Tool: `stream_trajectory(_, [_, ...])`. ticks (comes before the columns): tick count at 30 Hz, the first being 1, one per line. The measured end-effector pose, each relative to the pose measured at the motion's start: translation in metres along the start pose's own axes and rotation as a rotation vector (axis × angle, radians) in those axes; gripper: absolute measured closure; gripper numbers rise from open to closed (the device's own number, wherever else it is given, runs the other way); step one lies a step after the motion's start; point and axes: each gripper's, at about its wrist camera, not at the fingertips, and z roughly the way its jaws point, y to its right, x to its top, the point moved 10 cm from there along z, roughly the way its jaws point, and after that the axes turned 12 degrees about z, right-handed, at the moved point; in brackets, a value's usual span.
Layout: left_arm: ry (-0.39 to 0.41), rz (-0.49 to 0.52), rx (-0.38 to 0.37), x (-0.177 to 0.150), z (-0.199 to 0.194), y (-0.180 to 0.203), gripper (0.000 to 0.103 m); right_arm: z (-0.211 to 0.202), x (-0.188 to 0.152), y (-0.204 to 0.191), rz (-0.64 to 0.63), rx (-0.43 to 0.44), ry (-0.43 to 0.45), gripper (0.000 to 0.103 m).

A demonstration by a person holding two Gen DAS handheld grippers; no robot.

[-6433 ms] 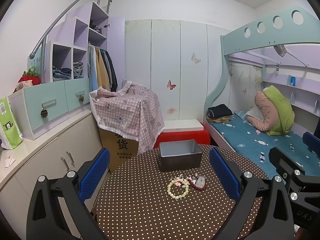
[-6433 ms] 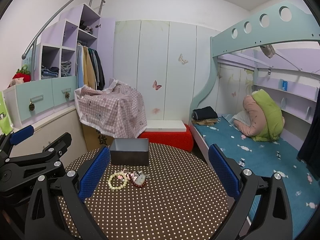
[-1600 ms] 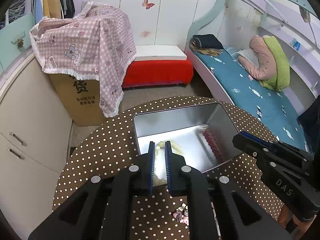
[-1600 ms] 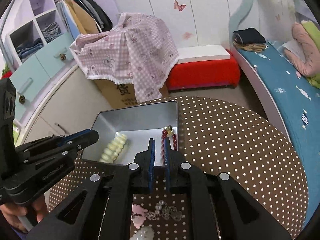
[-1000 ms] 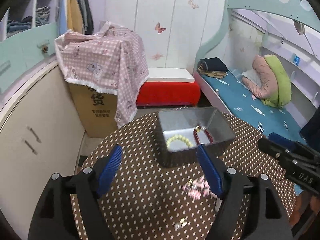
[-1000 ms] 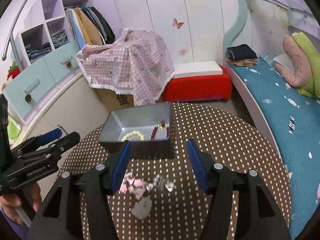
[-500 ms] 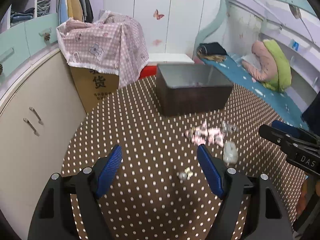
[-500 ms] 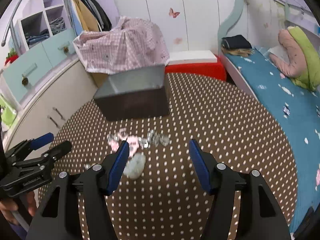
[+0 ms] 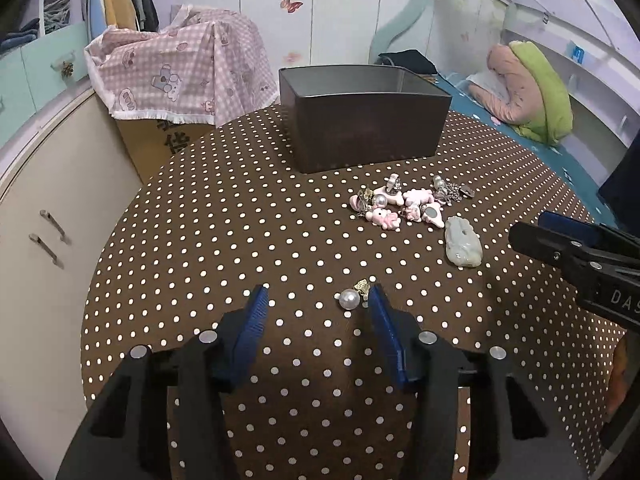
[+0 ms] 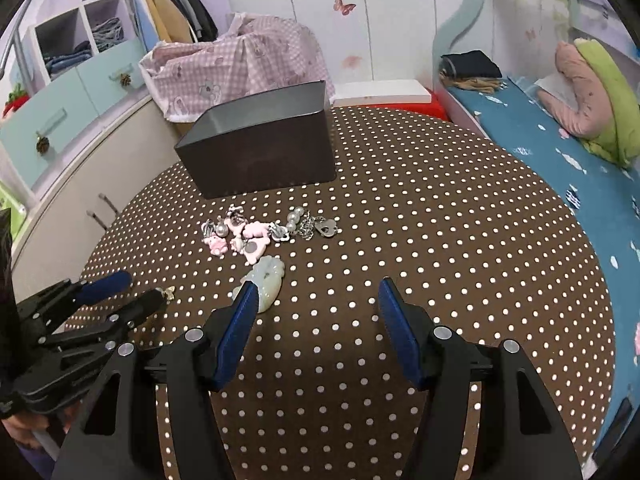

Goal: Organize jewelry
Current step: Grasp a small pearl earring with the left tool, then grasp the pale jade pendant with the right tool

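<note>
Pearl earring (image 9: 352, 298) with small gold clasp lies on the polka-dot tablecloth (image 9: 200, 240), between the spread blue pads of the left gripper (image 9: 318, 302), just beside the right pad, not gripped. Left gripper released, low over the table. Pale green jade pendant (image 10: 264, 280) lies further right, touching or just beside the left pad of the right gripper (image 10: 314, 294) in the right wrist view; that gripper also wide apart, holding nothing. Pile of pink charms (image 9: 394, 206), pearls and a chain sits beyond the pendant, near the dark metal tin (image 9: 360, 124) at the far table edge. Tin contents hidden from both views.
</note>
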Motion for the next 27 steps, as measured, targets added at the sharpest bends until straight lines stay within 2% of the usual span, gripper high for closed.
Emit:
stream_trajectory(5, [-0.003, 0.007, -0.016, 0.002, 0.005, 0.004, 0.055, 0.002, -0.001, -0.001, -0.008, 0.000, -0.009, 0.042])
stream_trajectory(8, [-0.002, 0.020, -0.009, 0.003, 0.008, 0.005, 0.065, 0.005, -0.002, -0.004, -0.013, 0.001, -0.015, 0.042])
stream_trajectory(9, [0.000, 0.023, -0.013, 0.004, 0.008, 0.005, 0.071, 0.005, -0.003, -0.005, -0.016, -0.002, -0.017, 0.042])
stream_trajectory(10, [0.001, 0.024, -0.018, 0.004, 0.008, 0.006, 0.082, 0.007, -0.003, -0.006, -0.021, -0.003, -0.022, 0.042])
stream_trajectory(13, [0.006, 0.010, -0.019, 0.006, 0.010, 0.001, 0.094, 0.012, -0.005, -0.010, -0.030, -0.009, -0.032, 0.042])
stream_trajectory(20, [0.033, -0.105, -0.055, 0.006, 0.005, -0.020, 0.094, 0.027, -0.008, -0.021, -0.050, -0.012, -0.062, 0.042])
stream_trajectory(27, [0.048, -0.121, -0.046, 0.008, -0.002, -0.023, 0.094, 0.039, -0.006, -0.040, -0.085, -0.010, -0.076, 0.042])
